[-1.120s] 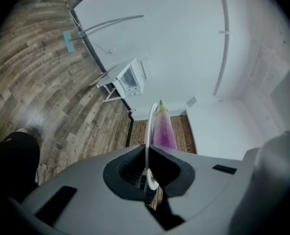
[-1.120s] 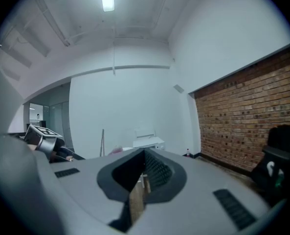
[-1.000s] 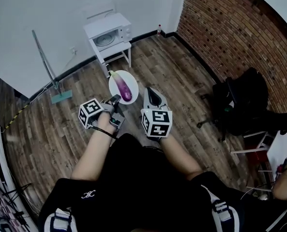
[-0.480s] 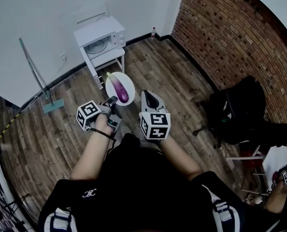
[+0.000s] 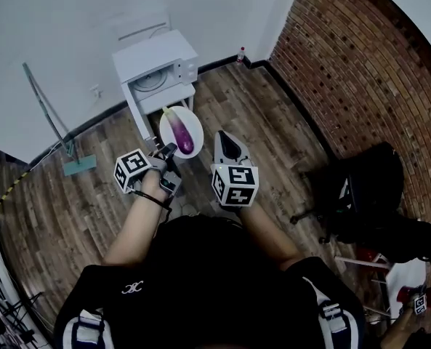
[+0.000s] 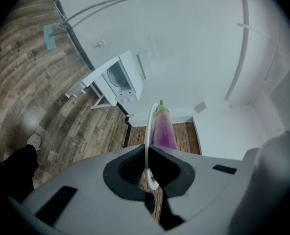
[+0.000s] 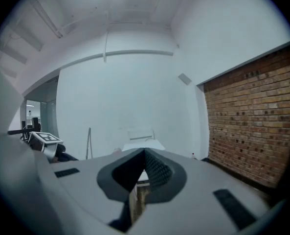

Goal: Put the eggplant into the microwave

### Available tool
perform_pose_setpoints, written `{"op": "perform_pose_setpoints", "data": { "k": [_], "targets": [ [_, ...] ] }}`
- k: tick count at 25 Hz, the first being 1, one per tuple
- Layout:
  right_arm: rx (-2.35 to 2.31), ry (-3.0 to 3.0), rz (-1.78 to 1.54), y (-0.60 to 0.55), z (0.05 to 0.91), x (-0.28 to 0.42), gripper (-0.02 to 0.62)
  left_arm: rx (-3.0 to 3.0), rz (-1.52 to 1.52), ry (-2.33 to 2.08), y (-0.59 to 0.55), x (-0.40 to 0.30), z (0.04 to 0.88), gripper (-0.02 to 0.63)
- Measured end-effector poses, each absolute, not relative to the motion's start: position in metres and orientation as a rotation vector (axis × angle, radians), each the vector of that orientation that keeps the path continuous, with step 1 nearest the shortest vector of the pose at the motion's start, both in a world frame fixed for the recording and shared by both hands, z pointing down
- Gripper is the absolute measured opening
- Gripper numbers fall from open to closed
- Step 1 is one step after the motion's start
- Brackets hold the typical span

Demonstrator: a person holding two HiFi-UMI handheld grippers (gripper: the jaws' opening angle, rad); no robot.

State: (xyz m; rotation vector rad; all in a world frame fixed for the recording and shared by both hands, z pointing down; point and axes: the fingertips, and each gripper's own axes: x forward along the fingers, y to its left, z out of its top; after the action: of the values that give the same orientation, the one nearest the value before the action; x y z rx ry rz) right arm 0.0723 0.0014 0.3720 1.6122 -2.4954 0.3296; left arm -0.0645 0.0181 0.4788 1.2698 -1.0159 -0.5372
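The left gripper [image 5: 170, 151] has its jaws clamped on the rim of a white plate [image 5: 194, 125], held out just in front of the microwave [image 5: 157, 65]. The eggplant [image 5: 180, 135] lies lengthwise on that plate, its green stem end pointing toward the microwave. The microwave sits on a small white table [image 5: 162, 97] against the white wall. The right gripper [image 5: 228, 142] hangs beside the plate, on the side away from the microwave's table, jaws together with nothing between them.
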Motion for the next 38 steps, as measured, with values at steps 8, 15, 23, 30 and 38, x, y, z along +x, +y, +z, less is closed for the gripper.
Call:
{"op": "perform_pose_setpoints", "data": {
  "k": [8, 15, 23, 30, 38],
  "targets": [
    [1.554, -2.539, 0.364, -0.060, 0.380, 0.039, 0.012, 1.261, -0.529, -1.068, -0.038, -0.095, 0.487, 0.017],
    [1.459, -2.591, 0.380, -0.098, 0.389, 0.012, 0.012, 1.230, -0.542, -1.101, -0.061, -0.108, 0.499, 0.017],
    [1.239, -2.686, 0.363, -0.166, 0.400, -0.026, 0.012, 1.166, -0.637, -1.204, -0.109, -0.132, 0.512, 0.017],
    [1.001, -2.761, 0.300, -0.255, 0.412, -0.043, 0.012, 1.083, -0.779, -1.287, -0.181, -0.135, 0.532, 0.015],
    [0.718, -2.780, 0.278, -0.355, 0.423, -0.041, 0.012, 0.952, -0.881, -1.400, -0.252, -0.121, 0.556, 0.017]
  ]
}}
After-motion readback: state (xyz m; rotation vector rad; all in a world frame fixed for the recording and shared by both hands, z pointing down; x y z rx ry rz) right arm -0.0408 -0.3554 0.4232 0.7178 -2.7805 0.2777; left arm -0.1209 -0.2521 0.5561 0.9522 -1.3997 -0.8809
